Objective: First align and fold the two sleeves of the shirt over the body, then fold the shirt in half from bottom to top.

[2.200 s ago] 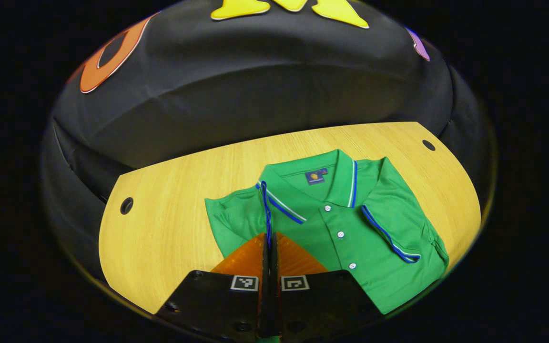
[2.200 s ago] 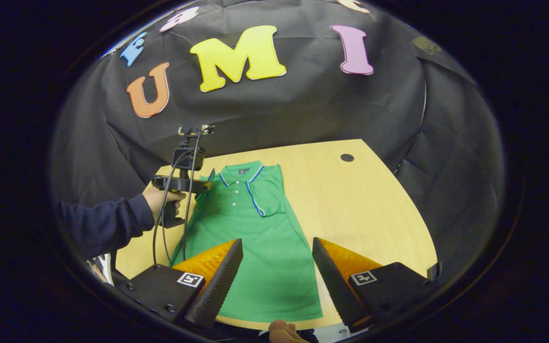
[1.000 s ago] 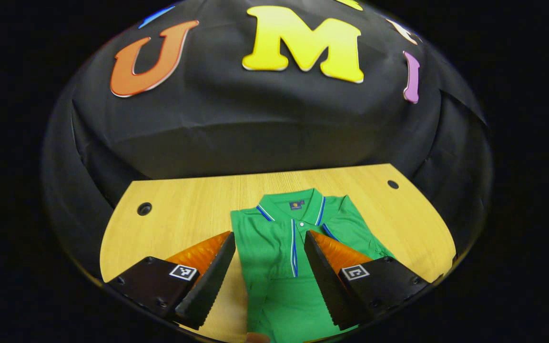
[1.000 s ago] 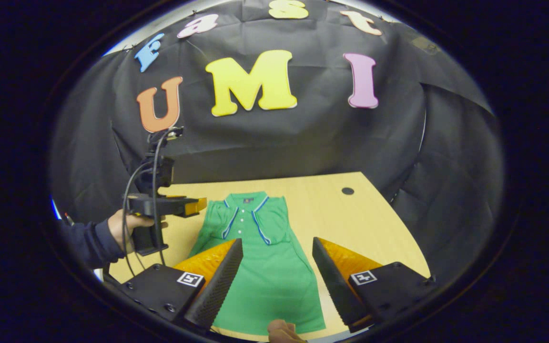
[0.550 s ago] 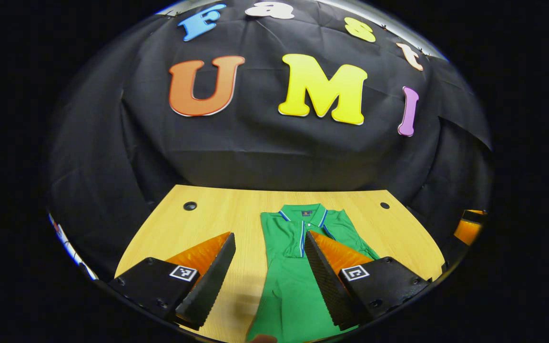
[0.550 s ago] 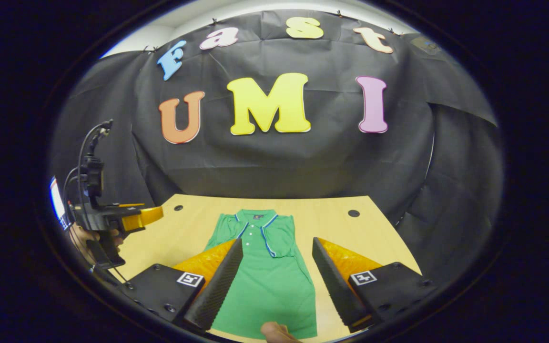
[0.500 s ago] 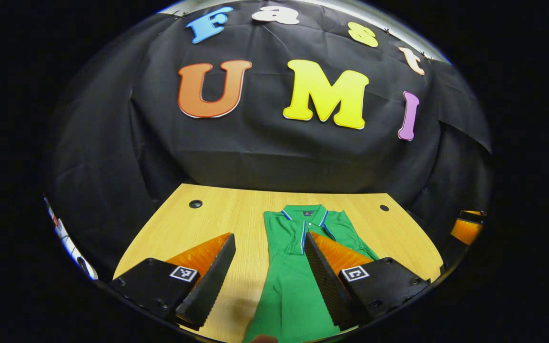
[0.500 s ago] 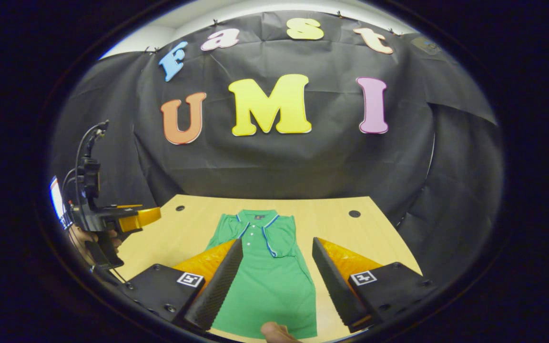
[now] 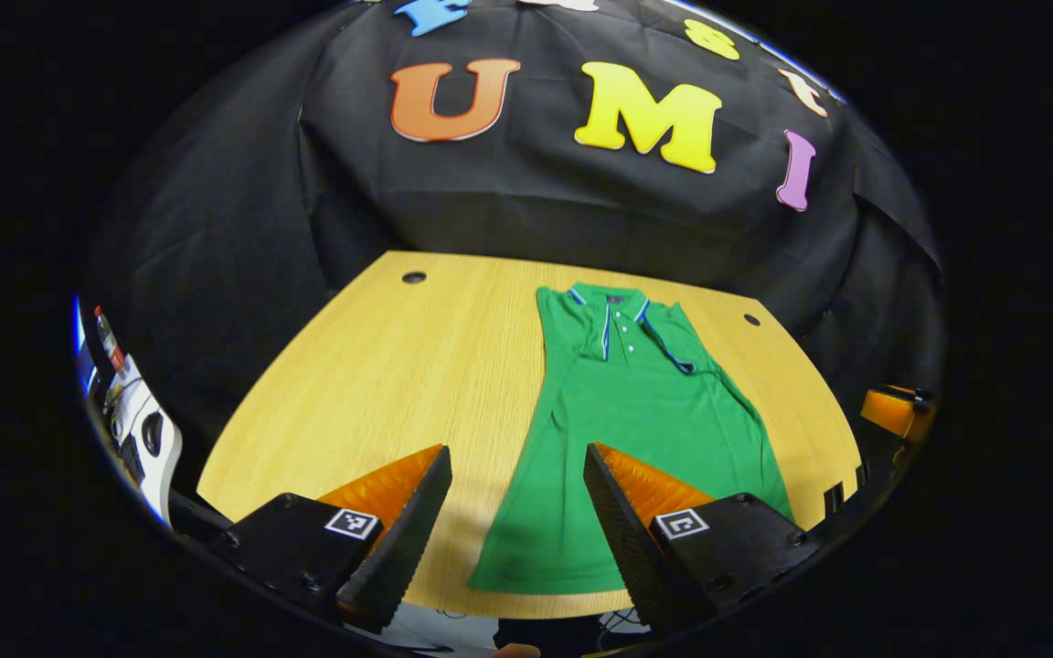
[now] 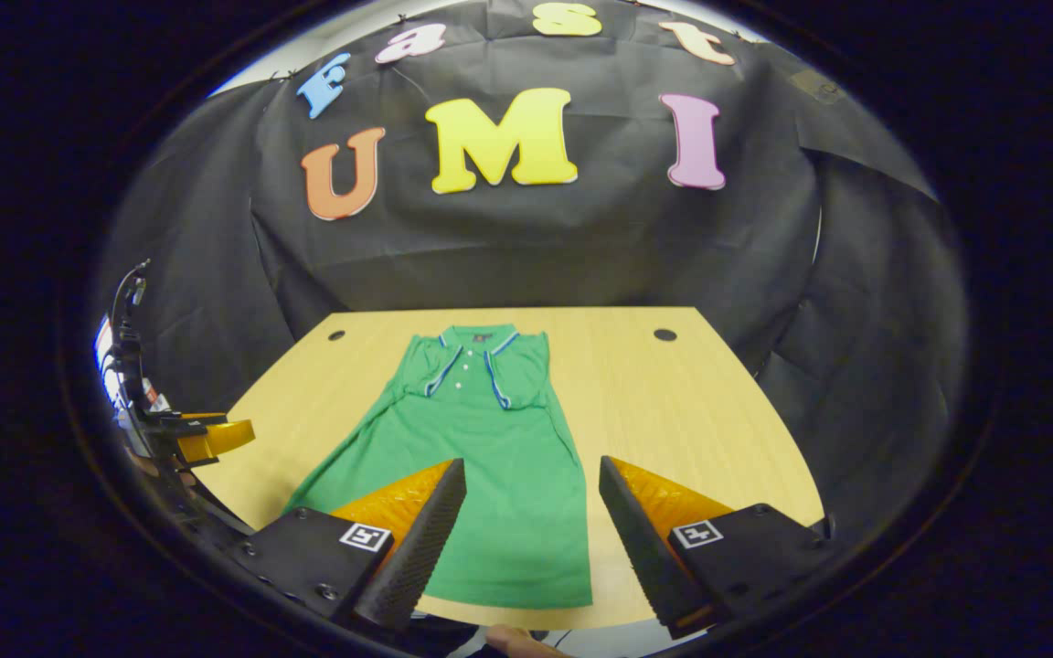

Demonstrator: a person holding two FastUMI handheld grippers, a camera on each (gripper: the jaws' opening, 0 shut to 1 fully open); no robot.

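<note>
A green polo shirt [image 9: 636, 411] with blue-and-white trim lies flat on the wooden table [image 9: 380, 384], collar at the far end and hem at the near edge. Both short sleeves lie folded in over the chest. My left gripper [image 9: 513, 512] hangs open above the hem's left corner, holding nothing. In the right gripper view the shirt [image 10: 481, 457] runs toward me, and my right gripper [image 10: 531, 521] stands open over the hem's right part, also holding nothing. The left gripper [image 10: 202, 437] shows at that view's left edge, and the right gripper [image 9: 892, 411] at the left gripper view's right edge.
The table [image 10: 673, 411] has a cable hole [image 10: 664, 334] at the far right and another cable hole [image 10: 335, 335] at the far left. Bare wood flanks the shirt on both sides. White equipment [image 9: 138, 429] sits beyond the table's left edge. A fingertip [image 10: 513, 635] pokes in below.
My left gripper let go of the left sleeve, which now lies over the chest. Both grippers drew back from the collar end to the near hem and tilted down.
</note>
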